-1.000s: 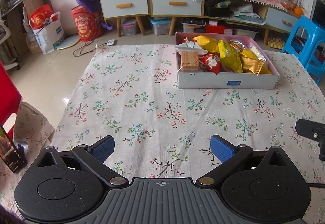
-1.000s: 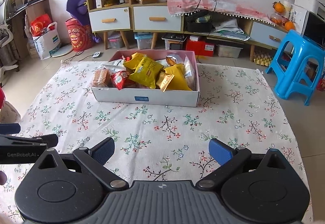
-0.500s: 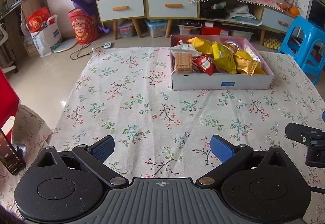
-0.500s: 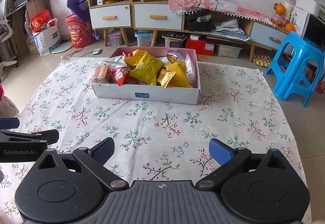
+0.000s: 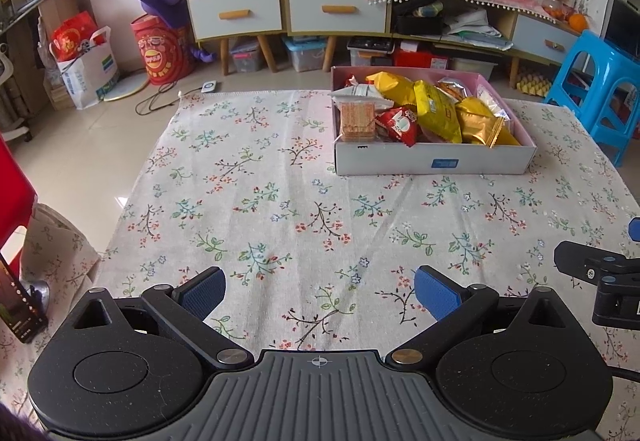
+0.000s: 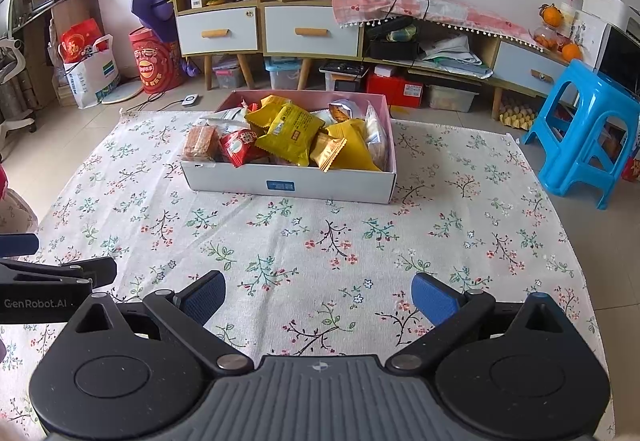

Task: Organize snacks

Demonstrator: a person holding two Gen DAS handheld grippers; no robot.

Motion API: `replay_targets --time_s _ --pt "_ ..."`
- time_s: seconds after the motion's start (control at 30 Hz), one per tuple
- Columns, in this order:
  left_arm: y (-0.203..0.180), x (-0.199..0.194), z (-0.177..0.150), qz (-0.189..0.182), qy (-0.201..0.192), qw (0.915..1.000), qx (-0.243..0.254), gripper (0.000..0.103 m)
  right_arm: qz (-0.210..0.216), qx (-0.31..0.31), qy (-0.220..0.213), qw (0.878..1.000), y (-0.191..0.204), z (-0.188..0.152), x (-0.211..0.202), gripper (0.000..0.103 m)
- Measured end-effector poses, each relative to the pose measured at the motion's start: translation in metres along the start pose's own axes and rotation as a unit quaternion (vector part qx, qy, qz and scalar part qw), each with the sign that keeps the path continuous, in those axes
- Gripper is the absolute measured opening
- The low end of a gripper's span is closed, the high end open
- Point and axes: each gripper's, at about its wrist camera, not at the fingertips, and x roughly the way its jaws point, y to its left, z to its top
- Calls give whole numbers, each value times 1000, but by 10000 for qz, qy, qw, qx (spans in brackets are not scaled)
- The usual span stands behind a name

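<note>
snacks boxed, both tools idle

the snacks (image 6: pixel 298 135) sit heaped in the box (image 6: pixel 288 183) at the far middle of the cloth (image 6: pixel 320 241). your left gripper (image 5: pixel 320 287) and right gripper (image 6: pixel 318 295) hover near the front edge, well apart from the box, fingers spread, holding nothing. to tidy further, approach low and take the topmost packet first.

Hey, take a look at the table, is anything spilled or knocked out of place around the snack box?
Nothing spilled. The box sits flat on the tablecloth, with every snack inside, though they are heaped loosely and the red packet and a gold packet poke over its front wall. Both grippers are open and empty.
</note>
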Motion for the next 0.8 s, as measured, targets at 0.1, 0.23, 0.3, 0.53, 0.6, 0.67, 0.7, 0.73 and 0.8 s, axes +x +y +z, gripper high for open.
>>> replay_targets --time_s 0.1,0.23,0.3,0.53,0.6,0.67,0.7,0.73,0.8 --pt "1 0 0 -20 12 10000 -11 101 -1 -1 2 10000 0 0 0 92" --pt "0 0 0 -32 28 10000 -5 101 4 4 18 10000 0 -1 0 92" --pt "0 0 0 -36 35 10000 4 101 9 2 25 10000 1 -1 1 92" --pt "-1 0 0 -50 46 10000 14 102 9 9 33 10000 1 -1 1 92" --pt "-1 1 -1 -57 53 10000 18 101 12 19 43 10000 1 -2 2 92" --pt "-2 1 -1 -68 62 10000 13 101 21 22 51 10000 1 -1 2 92" --pt "-2 1 -1 -72 65 10000 9 101 21 23 54 10000 1 -1 2 92" --pt "-2 1 -1 -76 68 9999 8 101 21 22 52 10000 1 -1 2 92" --pt "-2 1 -1 -82 67 9999 7 101 19 22 54 10000 1 -1 2 92"
